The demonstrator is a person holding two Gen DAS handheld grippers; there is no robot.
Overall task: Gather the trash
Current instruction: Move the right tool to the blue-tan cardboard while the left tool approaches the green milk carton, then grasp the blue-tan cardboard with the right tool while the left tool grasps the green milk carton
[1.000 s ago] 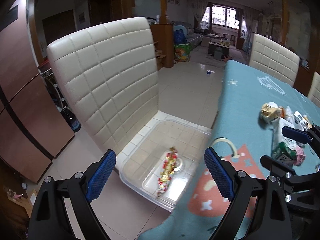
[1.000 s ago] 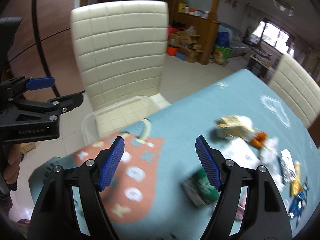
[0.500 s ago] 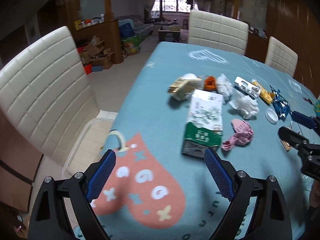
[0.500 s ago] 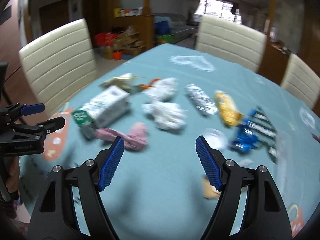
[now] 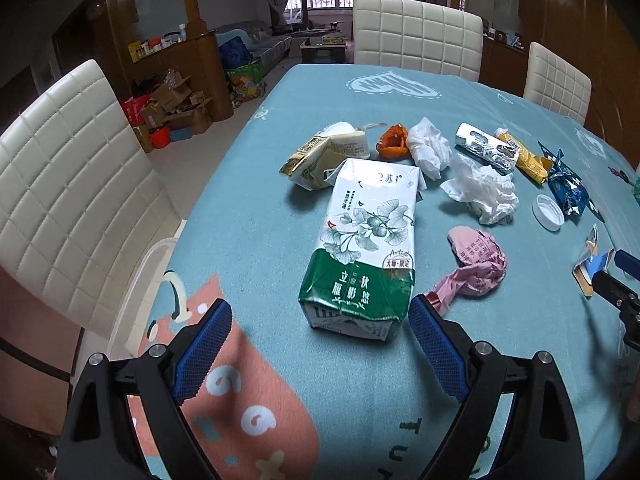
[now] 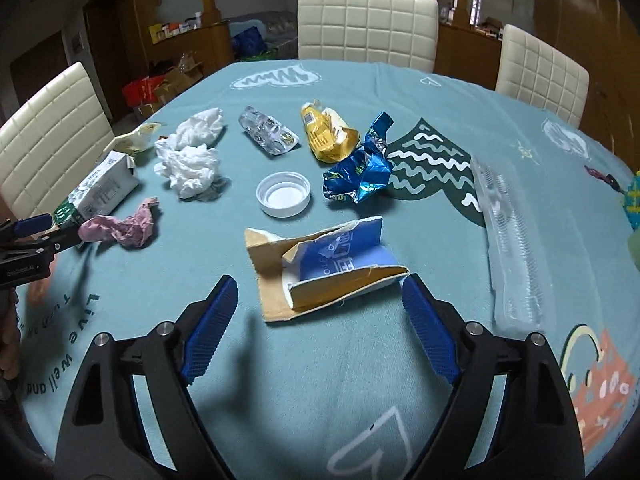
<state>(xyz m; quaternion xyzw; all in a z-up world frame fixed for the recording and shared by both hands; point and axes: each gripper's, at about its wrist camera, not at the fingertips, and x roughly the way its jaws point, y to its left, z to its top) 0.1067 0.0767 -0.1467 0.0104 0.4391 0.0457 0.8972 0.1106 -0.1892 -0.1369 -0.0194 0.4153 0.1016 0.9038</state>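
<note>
The tabletop (image 5: pixel 256 216), under a teal printed cloth, carries the scattered trash. A white-and-green carton (image 5: pixel 366 248) lies flat just ahead of the left tongs (image 5: pixel 320 346), which are spread wide and grip nothing. The right tongs (image 6: pixel 318 326) have just been opening – spread, with nothing between them – and a torn blue cardboard box (image 6: pixel 332 264) lies right before them. Smaller pieces sit beyond: 2 white tissue wads (image 6: pixel 190 160), pink crumpled paper (image 5: pixel 476 264), a white cap (image 6: pixel 283 194).

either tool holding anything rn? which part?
Nothing held. Left tool open, just short of the green-white carton; right tool open before the torn blue box.
</note>
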